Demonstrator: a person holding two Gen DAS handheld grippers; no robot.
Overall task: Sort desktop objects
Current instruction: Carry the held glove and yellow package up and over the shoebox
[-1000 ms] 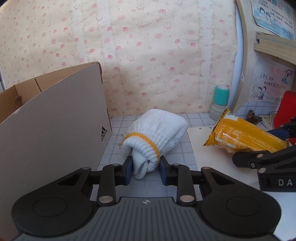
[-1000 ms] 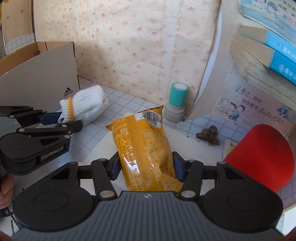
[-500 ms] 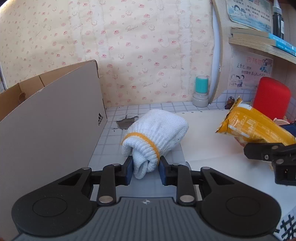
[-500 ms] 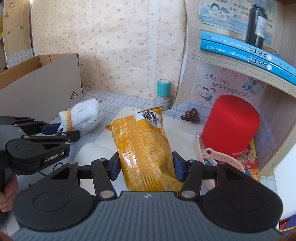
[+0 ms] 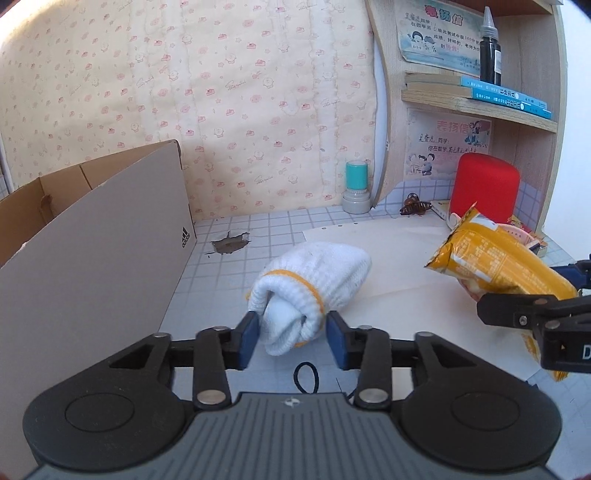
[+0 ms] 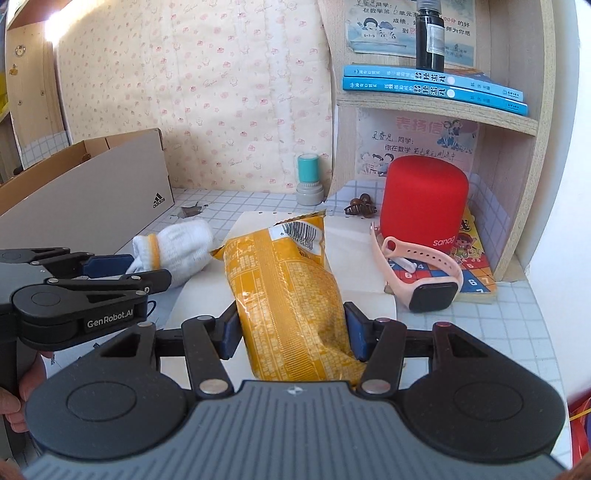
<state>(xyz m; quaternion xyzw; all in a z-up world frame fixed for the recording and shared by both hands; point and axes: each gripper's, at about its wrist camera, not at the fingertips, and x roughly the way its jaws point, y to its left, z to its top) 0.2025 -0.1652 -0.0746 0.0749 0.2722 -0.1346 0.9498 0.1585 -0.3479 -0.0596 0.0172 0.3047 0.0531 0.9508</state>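
the left gripper [image 5: 291,334] pinches only the cuff of the rolled white glove [image 5: 312,282] ahead, which could slip free, while the right gripper [image 6: 290,334] squeezes the yellow snack bag [image 6: 291,295], likely crushing it.

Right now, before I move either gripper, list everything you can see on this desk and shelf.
glove: 1, white with yellow cuff band, in left gripper
snack bag: 1, yellow, in right gripper
shoebox: 1, grey-brown cardboard, far left
stamp: 1, teal cap, grey base, by back wall
hair claw: 1, brown, left of speaker
speaker: 1, red, under shelf
smartwatch: 1, pink strap, in front of speaker
paper sheet: 1, white, desk centre
hair tie: 1, black, near left gripper
books: 2, blue, on shelf
bottle: 1, dark, on books
left gripper: 1, black, blue pads
right gripper: 1, black, blue pads
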